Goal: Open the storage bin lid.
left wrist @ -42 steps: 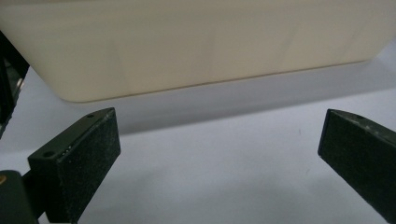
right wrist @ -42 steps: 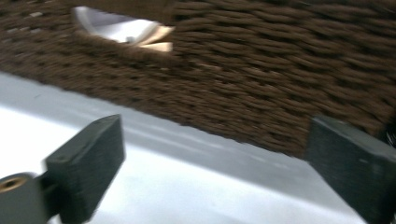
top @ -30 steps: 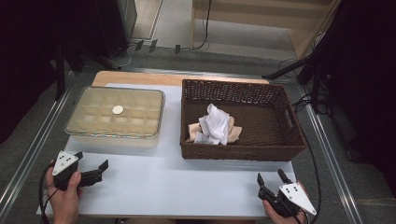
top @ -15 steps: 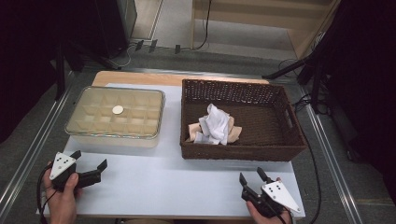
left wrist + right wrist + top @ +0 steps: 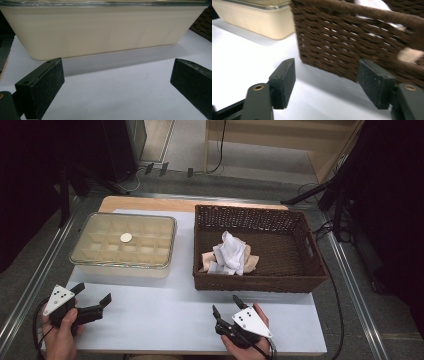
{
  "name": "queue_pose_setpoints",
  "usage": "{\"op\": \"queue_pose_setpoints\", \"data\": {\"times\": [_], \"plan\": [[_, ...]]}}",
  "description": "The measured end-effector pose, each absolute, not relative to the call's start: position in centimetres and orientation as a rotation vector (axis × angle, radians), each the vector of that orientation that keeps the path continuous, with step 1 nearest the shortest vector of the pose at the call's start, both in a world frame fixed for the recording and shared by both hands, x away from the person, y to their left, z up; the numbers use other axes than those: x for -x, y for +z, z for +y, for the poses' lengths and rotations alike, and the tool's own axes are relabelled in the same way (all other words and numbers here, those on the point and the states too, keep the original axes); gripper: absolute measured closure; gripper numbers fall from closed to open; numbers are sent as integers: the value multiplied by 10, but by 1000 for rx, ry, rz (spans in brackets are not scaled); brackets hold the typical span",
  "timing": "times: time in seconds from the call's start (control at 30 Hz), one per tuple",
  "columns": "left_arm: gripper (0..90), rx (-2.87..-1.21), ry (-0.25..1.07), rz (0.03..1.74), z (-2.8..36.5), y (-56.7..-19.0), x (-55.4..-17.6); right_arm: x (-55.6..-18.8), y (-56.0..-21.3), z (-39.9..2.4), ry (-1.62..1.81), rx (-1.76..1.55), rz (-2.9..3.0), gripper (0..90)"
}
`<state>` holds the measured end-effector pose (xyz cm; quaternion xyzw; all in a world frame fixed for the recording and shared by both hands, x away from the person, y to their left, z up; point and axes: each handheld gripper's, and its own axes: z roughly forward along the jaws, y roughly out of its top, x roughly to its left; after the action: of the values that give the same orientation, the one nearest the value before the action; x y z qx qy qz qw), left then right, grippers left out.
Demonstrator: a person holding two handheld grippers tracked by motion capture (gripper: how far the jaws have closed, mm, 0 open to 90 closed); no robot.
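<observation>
Honestly, you've barely started. Your right gripper (image 5: 226,306) sits by the table's near edge, just short of the wicker basket (image 5: 300,277); its jaws have just been opening and there's nothing between them. The white cloth (image 5: 230,252) lies bunched in the basket, untouched. Your left gripper (image 5: 93,296) waits spread and empty near the front-left corner, facing the lidded container (image 5: 120,269). The actual grabbing is all left to do.

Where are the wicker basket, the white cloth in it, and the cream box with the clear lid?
wicker basket (image 5: 260,283), high view, on its front wall.
white cloth (image 5: 231,254), high view, on its crumpled middle.
cream box (image 5: 100,32), left gripper view, on its side wall.
</observation>
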<state>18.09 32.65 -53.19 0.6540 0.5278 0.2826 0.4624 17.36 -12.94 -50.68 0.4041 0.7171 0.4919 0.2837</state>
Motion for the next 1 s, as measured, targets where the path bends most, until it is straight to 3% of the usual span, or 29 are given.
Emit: {"op": "queue_pose_setpoints", "data": {"times": [0.27, 0.73, 1.0], "plan": [[0, -1587, 707, 1290, 333, -529, -178, -179, -505, -84, 1389, -1032, 1986, 300], [0, -1535, 683, 1298, 351, -525, -176, -192, -491, -42, 1413, -1017, 2004, 274], [0, -1451, 655, 1407, 360, -517, -177, -197, -491, -19, 1430, -1011, 1998, 277]]}}
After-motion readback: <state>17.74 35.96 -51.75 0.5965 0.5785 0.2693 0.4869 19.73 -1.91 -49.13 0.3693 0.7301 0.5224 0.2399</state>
